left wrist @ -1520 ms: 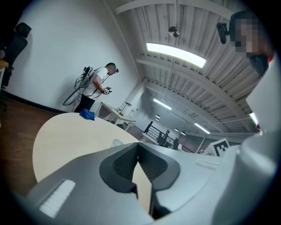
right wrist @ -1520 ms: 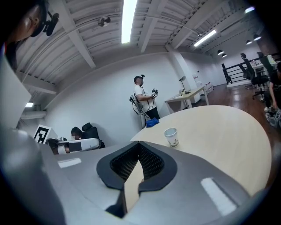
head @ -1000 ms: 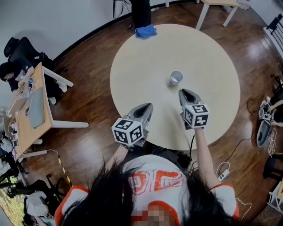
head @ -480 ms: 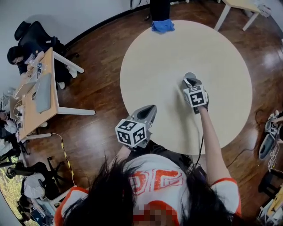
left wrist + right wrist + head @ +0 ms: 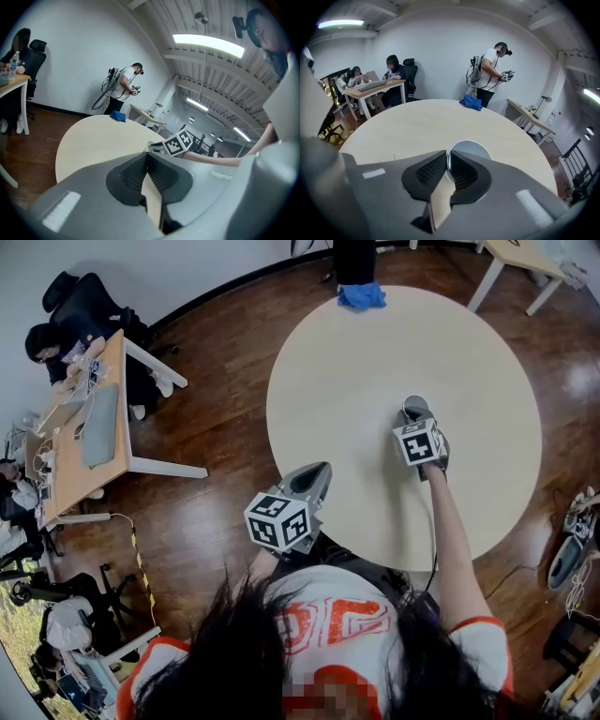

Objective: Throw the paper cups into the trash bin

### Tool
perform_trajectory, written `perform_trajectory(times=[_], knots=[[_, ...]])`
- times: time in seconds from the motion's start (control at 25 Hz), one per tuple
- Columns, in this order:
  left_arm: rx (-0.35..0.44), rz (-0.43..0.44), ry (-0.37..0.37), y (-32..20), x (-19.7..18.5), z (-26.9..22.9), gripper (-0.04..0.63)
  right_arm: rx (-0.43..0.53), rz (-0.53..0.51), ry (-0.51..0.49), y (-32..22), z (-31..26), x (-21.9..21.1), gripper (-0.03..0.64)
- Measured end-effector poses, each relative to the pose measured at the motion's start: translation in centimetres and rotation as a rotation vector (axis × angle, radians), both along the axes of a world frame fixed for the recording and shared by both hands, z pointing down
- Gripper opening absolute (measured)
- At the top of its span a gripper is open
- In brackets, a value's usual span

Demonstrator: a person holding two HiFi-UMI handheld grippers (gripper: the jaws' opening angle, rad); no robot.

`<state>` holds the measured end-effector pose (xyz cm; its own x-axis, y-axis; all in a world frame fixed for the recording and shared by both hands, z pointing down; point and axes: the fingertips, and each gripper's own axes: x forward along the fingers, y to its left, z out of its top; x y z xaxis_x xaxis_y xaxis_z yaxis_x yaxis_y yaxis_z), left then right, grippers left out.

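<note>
Pinching the thin rim of the white round paper cup (image 5: 471, 149), the right tool (image 5: 446, 161) is clamped by ribbed pads. The cup is seen upright on the smooth round beige desk (image 5: 375, 352). The left tool (image 5: 146, 159) is clenched empty near the desk's edge.

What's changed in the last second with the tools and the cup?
The right tool reached forward across the table to the paper cup and now grips its near rim. The left tool stayed at the table's near edge, shut and empty; the cup still stands upright in the same spot.
</note>
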<state>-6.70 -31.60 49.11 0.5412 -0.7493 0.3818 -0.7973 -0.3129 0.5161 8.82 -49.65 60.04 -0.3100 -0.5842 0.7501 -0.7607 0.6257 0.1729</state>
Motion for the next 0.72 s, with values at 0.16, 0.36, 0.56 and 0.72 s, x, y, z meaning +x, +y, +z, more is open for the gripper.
perform_trajectory(times=[0.16,0.36,0.56,0.72], knots=[[0.019,0.006,0.007,0.1,-0.3,-0.4,0.0,0.024,0.025,-0.032,0.9,-1.4,-0.1,0.032],[0.041,0.029,0.018,0.6,-0.5,-0.8,0.0,0.05,0.103,-0.165,3.4,-4.0,-0.4,0.031],[0.062,0.038,0.035,1.3,-1.4,-1.4,0.0,0.065,0.197,-0.313,7.3,-6.7,-1.1,0.031],[0.081,0.044,0.055,2.1,-2.2,-1.9,0.0,0.105,0.269,-0.407,11.0,-8.7,-1.6,0.029]])
